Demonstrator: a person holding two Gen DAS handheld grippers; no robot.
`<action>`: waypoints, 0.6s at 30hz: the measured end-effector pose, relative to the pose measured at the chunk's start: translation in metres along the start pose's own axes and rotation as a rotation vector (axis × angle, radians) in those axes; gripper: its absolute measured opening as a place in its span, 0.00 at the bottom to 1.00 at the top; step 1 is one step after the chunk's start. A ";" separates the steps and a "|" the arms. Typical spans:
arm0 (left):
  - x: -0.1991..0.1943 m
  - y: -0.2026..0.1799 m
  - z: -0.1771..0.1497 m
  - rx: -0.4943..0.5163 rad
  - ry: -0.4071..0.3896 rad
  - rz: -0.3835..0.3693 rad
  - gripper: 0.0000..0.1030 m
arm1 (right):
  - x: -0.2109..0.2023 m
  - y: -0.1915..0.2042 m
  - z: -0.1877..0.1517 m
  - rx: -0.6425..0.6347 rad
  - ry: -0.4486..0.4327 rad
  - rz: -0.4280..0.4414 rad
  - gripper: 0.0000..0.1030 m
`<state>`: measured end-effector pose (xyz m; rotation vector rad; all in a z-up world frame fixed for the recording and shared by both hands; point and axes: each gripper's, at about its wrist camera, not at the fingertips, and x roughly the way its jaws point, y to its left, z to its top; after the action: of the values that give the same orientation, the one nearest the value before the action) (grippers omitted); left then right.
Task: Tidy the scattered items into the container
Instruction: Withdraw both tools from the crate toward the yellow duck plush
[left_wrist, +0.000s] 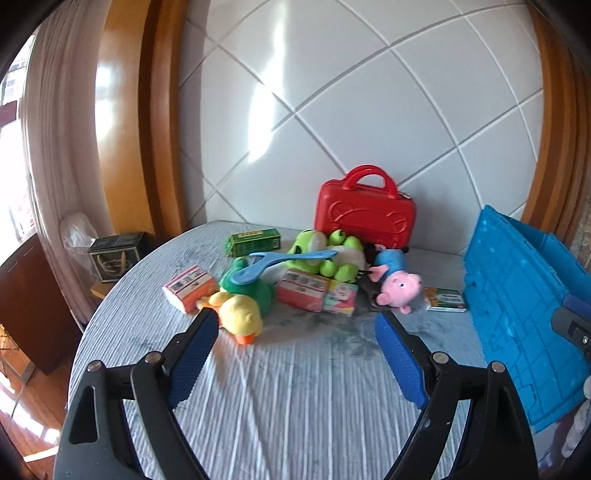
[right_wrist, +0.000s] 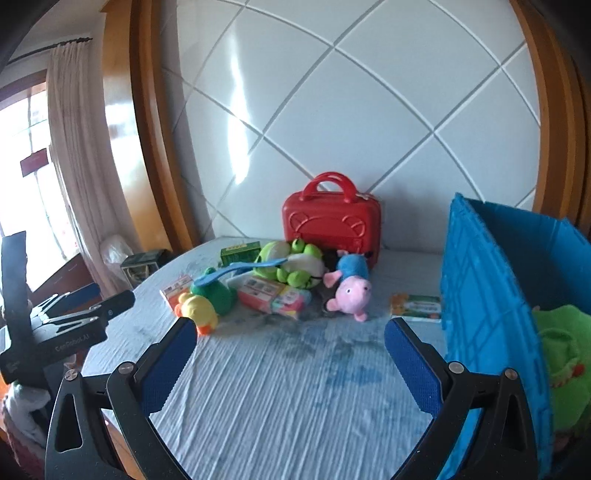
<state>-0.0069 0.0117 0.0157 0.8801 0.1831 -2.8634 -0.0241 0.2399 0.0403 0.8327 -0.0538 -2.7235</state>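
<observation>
On the striped bedsheet (left_wrist: 295, 387) lies a loose heap of toys and boxes. Counted: one yellow duck (left_wrist: 240, 317), one green plush (left_wrist: 255, 288) beside it, one frog (left_wrist: 328, 254) in lighter green, one pink pig (left_wrist: 397, 286) in a blue top, one blue hanger (left_wrist: 280, 264) lying across the heap, one green box (left_wrist: 255, 240) at the far side, one orange-and-white box (left_wrist: 190, 288) at the left, two pink cartons (left_wrist: 317, 293) touching each other in the middle, and one small flat box (left_wrist: 445, 299) at the right, just beside the crate. A red case (left_wrist: 364, 212) with two handles stands upright at the far edge against the white padded headboard (left_wrist: 369, 92).

The blue crate (right_wrist: 487, 295) stands at the right, ribbed on its outer wall, open at the top; something green and soft (right_wrist: 565, 350) lies inside it.

The near half of the sheet is bare, wrinkled cloth, open room in front of both tools. The sheet's left edge drops off toward a dark box (left_wrist: 118, 254) and a curtain.

The left gripper (left_wrist: 295, 328) has its fingers spread wide with nothing between them. The right gripper (right_wrist: 291, 332) is likewise spread wide and holds nothing.
</observation>
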 end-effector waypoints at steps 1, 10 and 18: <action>0.006 0.013 0.000 -0.012 0.012 0.011 0.84 | 0.011 0.008 -0.001 0.004 0.021 -0.004 1.00; 0.048 0.074 -0.020 -0.096 0.125 0.088 0.84 | 0.099 0.043 -0.011 -0.015 0.175 0.017 1.00; 0.072 0.102 -0.028 -0.139 0.187 0.181 0.84 | 0.170 0.067 -0.018 -0.024 0.251 0.149 1.00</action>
<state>-0.0329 -0.0915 -0.0559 1.0762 0.3016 -2.5672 -0.1307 0.1277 -0.0588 1.1097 -0.0291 -2.4576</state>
